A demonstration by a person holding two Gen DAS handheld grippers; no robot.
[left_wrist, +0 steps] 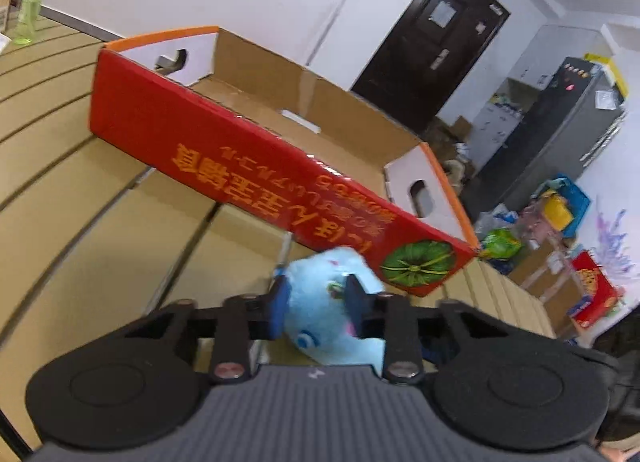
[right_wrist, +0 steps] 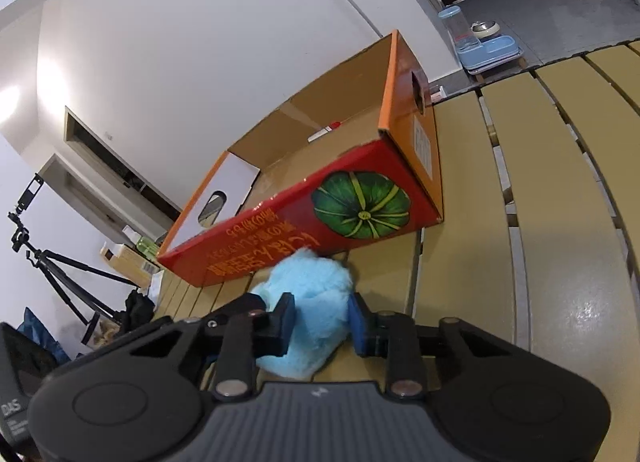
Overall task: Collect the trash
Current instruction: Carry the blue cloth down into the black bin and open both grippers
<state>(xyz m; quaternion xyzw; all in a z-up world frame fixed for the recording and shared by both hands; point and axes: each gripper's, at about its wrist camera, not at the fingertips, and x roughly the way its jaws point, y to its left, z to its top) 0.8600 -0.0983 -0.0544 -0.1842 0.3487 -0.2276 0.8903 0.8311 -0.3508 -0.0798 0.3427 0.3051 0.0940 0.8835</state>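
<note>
Left wrist view: left claw (left_wrist: 316, 304) clamped on a light blue plush toy (left_wrist: 320, 302), lower centre, just in front of the red cardboard box (left_wrist: 224, 141) (open top, pumpkin print) on the slatted table (left_wrist: 80, 189). Green spray bottle (left_wrist: 30, 9) upper left.

Right wrist view: right claw (right_wrist: 322, 324) gripping blue plush (right_wrist: 316, 298), lower centre, touching the box (right_wrist: 320, 217); tripod (right_wrist: 52, 262) at left.
</note>
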